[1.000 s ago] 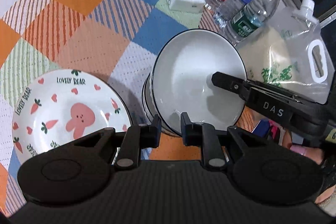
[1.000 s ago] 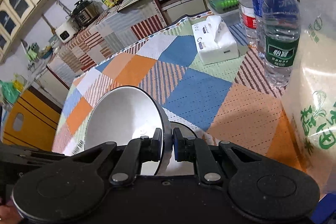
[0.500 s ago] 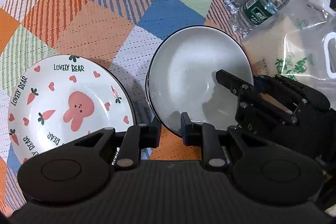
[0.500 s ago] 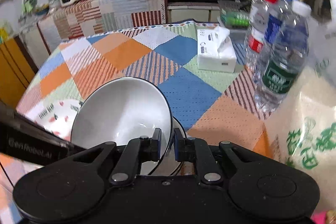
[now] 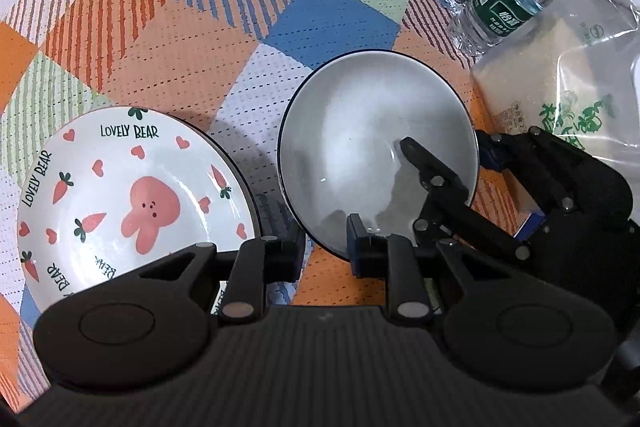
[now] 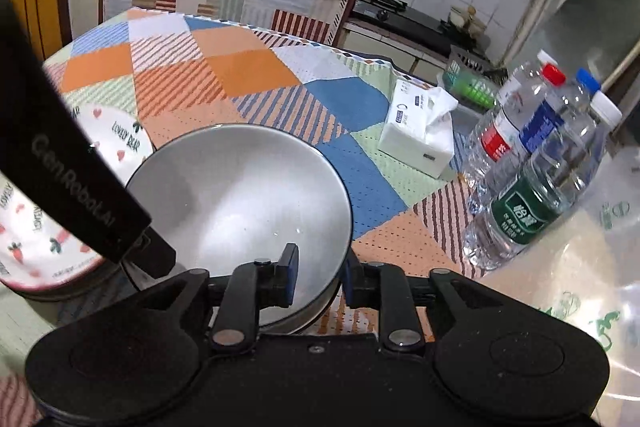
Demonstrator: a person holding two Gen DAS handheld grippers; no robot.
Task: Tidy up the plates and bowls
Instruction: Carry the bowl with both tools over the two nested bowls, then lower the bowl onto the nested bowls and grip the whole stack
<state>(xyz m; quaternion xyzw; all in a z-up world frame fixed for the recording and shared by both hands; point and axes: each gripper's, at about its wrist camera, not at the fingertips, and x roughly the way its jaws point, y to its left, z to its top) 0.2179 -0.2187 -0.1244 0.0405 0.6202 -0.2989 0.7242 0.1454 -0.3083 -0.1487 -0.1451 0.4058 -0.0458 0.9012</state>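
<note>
A white bowl with a dark rim (image 5: 372, 143) sits level on the patchwork tablecloth; it also shows in the right wrist view (image 6: 240, 195), resting on another bowl beneath. My right gripper (image 6: 318, 279) is open, its jaws straddling the bowl's near rim without pinching it; in the left wrist view (image 5: 472, 167) one finger lies inside the bowl. A white "Lovely Bear" plate (image 5: 128, 191) with a pink rabbit lies left of the bowl. My left gripper (image 5: 326, 251) is open and empty, above the gap between plate and bowl.
Three water bottles (image 6: 536, 163) stand right of the bowl, with a clear bag of rice (image 5: 568, 83) beside them. A white tissue box (image 6: 420, 139) lies behind. The round table's far edge (image 6: 256, 27) curves at the back, with kitchen counters beyond.
The tilted bowl held by my right gripper has come down level onto the stack, and the right jaws have spread open off its rim. My left gripper has opened wider.
</note>
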